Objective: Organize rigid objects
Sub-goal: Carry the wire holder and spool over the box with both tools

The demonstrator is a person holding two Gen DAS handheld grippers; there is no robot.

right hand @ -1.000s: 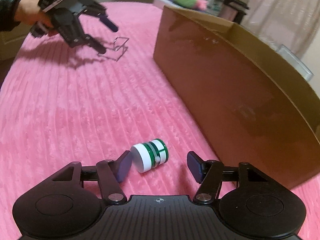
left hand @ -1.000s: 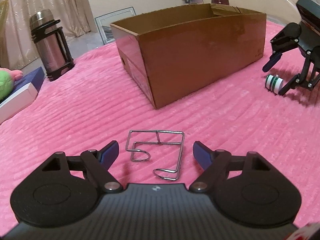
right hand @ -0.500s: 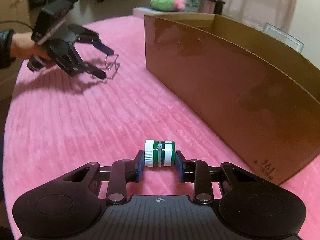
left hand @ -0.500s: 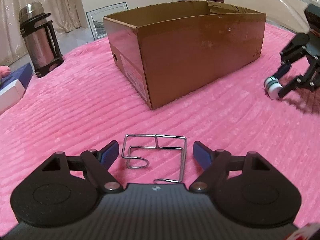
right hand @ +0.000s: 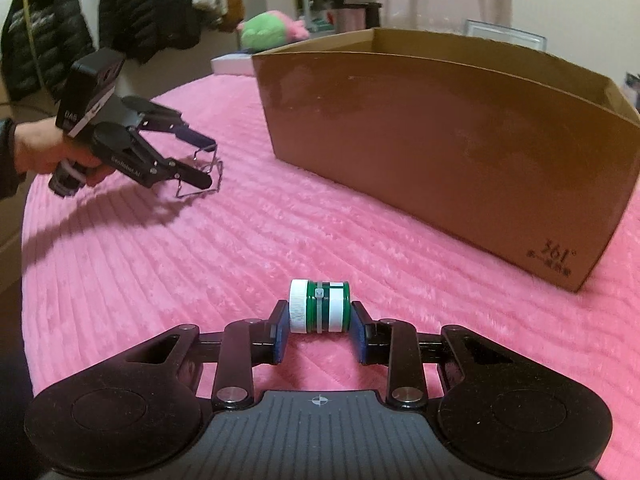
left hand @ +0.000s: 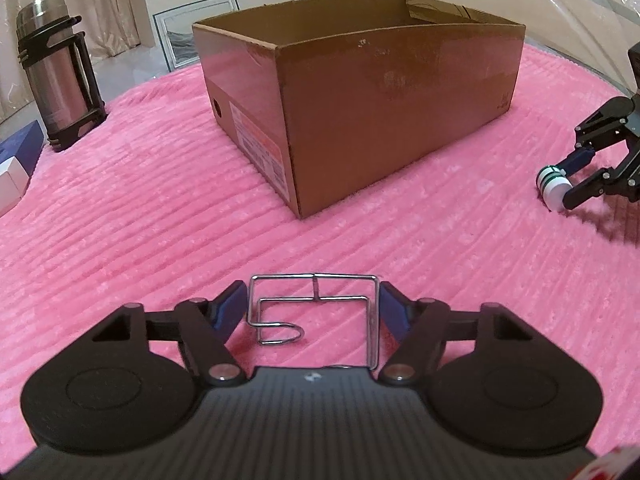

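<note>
one open cardboard box (left hand: 360, 92), contents hidden; right claw (right hand: 319, 326) clenches bottle (right hand: 320, 307), left claw (left hand: 312, 312) closing around wire rack (left hand: 316, 312).

In your left wrist view, the inside floor of the cardboard box (left hand: 400, 92) is hidden behind its near walls. Your right gripper (left hand: 568, 188) is cut off by the right edge, so only its fingers show. The blue-and-white box (left hand: 16, 168) at the far left edge is cropped. The print on the box's label (left hand: 260, 144) is too small to read.

In your right wrist view, the coats (right hand: 100, 12) in the upper left are blurred. Your hand (right hand: 48, 152) is cut off by the left edge. The wire rack (right hand: 202, 178) is partly covered by the left gripper (right hand: 200, 160).
</note>
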